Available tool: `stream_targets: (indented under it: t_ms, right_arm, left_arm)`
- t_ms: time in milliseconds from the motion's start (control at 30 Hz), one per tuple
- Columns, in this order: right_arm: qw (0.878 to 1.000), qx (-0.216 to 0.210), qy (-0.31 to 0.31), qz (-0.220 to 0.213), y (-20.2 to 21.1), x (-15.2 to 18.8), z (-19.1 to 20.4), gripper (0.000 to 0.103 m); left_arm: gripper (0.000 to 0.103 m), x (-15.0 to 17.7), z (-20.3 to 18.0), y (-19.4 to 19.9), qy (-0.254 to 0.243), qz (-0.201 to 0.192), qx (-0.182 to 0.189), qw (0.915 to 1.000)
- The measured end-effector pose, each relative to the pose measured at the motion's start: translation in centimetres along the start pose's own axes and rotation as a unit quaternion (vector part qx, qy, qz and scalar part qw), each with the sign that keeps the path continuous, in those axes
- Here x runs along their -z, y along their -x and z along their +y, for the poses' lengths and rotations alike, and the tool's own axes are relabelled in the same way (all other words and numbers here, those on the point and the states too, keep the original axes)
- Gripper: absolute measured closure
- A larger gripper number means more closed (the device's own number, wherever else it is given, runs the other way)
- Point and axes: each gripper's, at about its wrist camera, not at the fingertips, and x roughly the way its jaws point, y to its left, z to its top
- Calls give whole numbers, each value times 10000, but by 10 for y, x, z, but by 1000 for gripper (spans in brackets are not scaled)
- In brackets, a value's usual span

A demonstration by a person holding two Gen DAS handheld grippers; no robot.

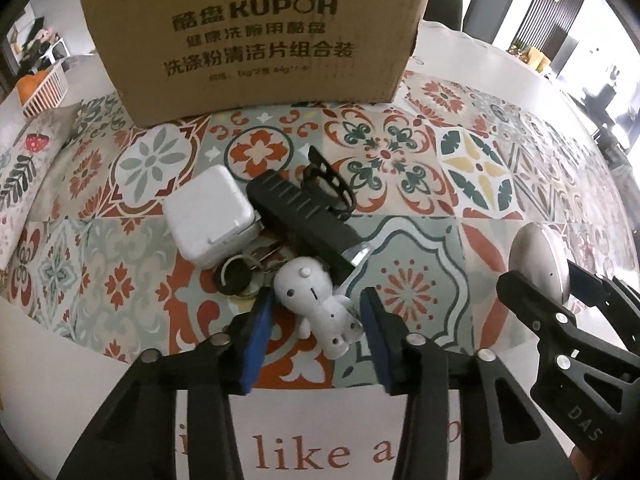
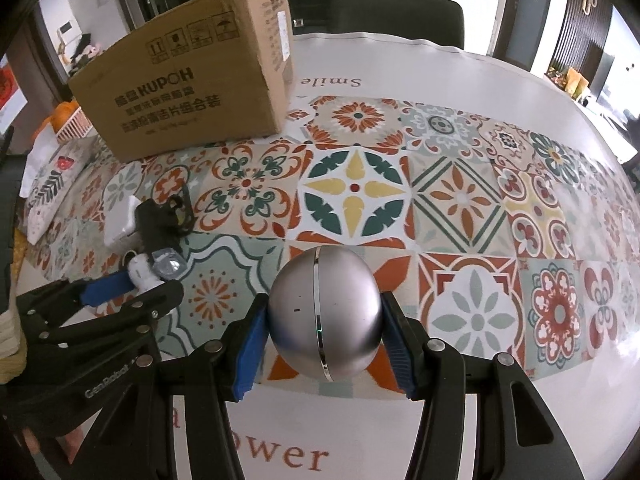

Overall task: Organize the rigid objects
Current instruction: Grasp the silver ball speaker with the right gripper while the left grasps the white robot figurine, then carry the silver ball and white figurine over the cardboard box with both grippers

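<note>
A white toy figure (image 1: 316, 300) on a keyring lies on the patterned tablecloth, between the blue pads of my left gripper (image 1: 316, 320), which is open around it. Behind it lie a black flashlight (image 1: 304, 220), a white power adapter (image 1: 210, 216) and a black key fob (image 1: 234, 274). My right gripper (image 2: 324, 320) is shut on a silver ball-shaped device (image 2: 324, 312), held above the cloth. That device shows at the right of the left wrist view (image 1: 540, 260). A cardboard box (image 1: 256, 32) stands at the back; it also shows in the right wrist view (image 2: 188, 84).
The patterned tablecloth (image 2: 440, 200) covers a white round table. A white basket with orange items (image 1: 40, 88) sits at the far left. A dark chair (image 2: 396, 12) stands behind the table. The left gripper appears in the right wrist view (image 2: 108, 284).
</note>
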Motion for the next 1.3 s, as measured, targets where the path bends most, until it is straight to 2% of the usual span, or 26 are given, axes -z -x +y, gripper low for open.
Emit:
stream_targets:
  t_ms: [33, 333, 533, 733, 833, 900, 967, 1300]
  right_arm:
    - [10000, -8, 15, -3, 0, 0, 2, 49]
    - [9997, -199, 133, 37, -3, 1, 22, 49]
    - [9995, -281, 145, 95, -7, 2, 29, 49]
    - [9996, -259, 62, 100, -8, 0, 26, 49]
    - [9995, -282, 11, 109, -9, -3, 25, 49]
    - [9996, -253, -12, 119, -10, -4, 25, 49]
    - [9996, -255, -27, 142, -11, -4, 25, 49]
    - [9993, -360, 8, 137, -8, 0, 37, 49]
  left_arm:
    - [66, 1, 1, 1, -16, -9, 14, 10000]
    - [66, 15, 26, 8, 63, -1, 303, 9995]
    - [52, 11, 29, 11, -2, 2, 230, 9997]
    - [49, -4, 25, 7, 75, 18, 250, 9997]
    - [51, -8, 23, 2, -18, 65, 191, 9998]
    - [56, -10, 21, 2, -8, 26, 149, 9999]
    - [75, -10, 22, 3, -22, -27, 191, 9998]
    - [75, 0, 43, 21, 11, -106, 485, 9988]
